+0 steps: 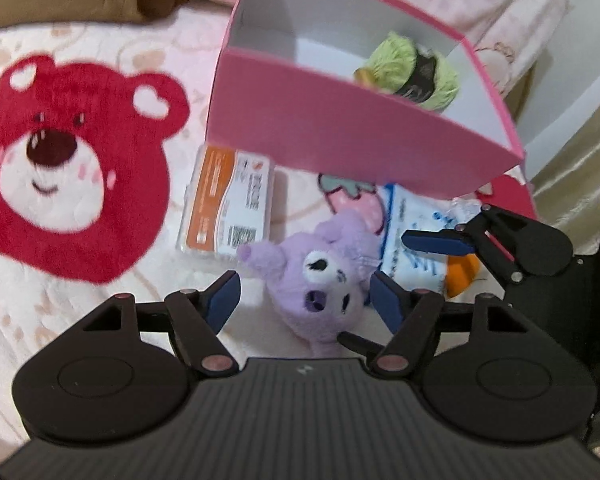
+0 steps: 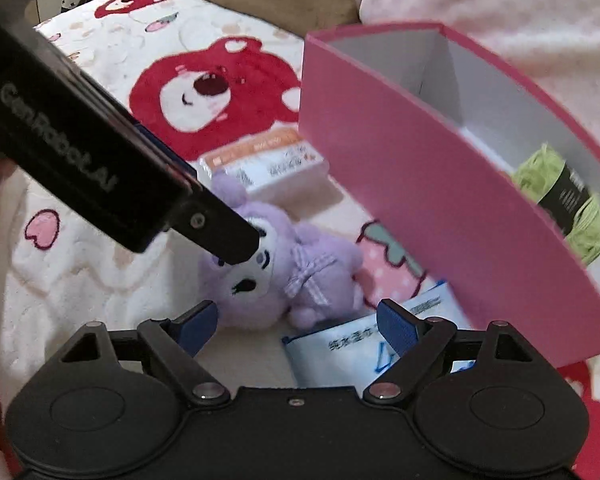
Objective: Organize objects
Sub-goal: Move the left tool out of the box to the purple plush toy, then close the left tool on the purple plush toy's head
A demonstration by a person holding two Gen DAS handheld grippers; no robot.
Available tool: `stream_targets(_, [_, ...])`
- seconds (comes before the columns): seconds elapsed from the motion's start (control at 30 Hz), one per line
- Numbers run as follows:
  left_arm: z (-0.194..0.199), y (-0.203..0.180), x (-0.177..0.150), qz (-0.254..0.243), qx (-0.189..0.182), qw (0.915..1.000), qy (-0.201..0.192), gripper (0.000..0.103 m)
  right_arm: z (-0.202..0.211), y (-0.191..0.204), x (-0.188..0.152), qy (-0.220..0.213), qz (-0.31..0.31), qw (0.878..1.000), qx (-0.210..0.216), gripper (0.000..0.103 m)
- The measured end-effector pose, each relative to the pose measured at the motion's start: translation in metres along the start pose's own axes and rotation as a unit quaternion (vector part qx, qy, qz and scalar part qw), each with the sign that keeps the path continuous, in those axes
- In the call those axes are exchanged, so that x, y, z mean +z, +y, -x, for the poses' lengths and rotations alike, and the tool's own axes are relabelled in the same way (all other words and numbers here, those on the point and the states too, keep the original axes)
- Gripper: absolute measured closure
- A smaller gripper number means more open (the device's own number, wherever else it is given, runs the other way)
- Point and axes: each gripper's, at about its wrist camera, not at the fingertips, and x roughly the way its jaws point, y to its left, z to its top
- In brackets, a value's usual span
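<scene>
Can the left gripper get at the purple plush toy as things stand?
Probably yes. The left gripper is open, with the purple plush toy lying between its fingers on the blanket. Nothing blocks it; the pink box sits beyond.

Pink box wall is hiding part of the green yarn. Left tool is covering the purple plush face in right wrist view. Blue-white packet text is blurring, unreadable; orange item is sitting mostly hidden.
</scene>
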Motion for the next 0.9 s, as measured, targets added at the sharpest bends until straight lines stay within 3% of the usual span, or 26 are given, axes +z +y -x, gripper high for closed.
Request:
stream_targets(0.17, [-0.019,0.005,-0.008,0.025,-0.003,0.9994,0.023,0.038,-0.014,-0.001,0.003,0.008,-0.009,1.000,0.021,0.008])
stream_targets(0.33, [-0.026,0.005,-0.012,0.036,0.003,0.9993,0.013,0.046,-0.022,-0.006,0.005,0.003,-0.016,0.999,0.031,0.005])
stream_targets(0.47, [-0.030,0.008,-0.013,0.061,-0.017,0.9979,0.013,0.056,-0.031,-0.012,0.008,0.007,-0.025,0.999,0.043,0.004])
stream_targets(0.73, [-0.028,0.007,-0.011,0.064,-0.021,0.9977,-0.005,0.059,-0.023,-0.021,0.007,0.000,-0.065,0.996,0.062,0.012])
stream_targets(0.9, [-0.030,0.004,-0.009,0.059,-0.009,0.9982,-0.011,0.060,-0.031,-0.028,0.004,-0.003,-0.087,0.994,0.072,0.011])
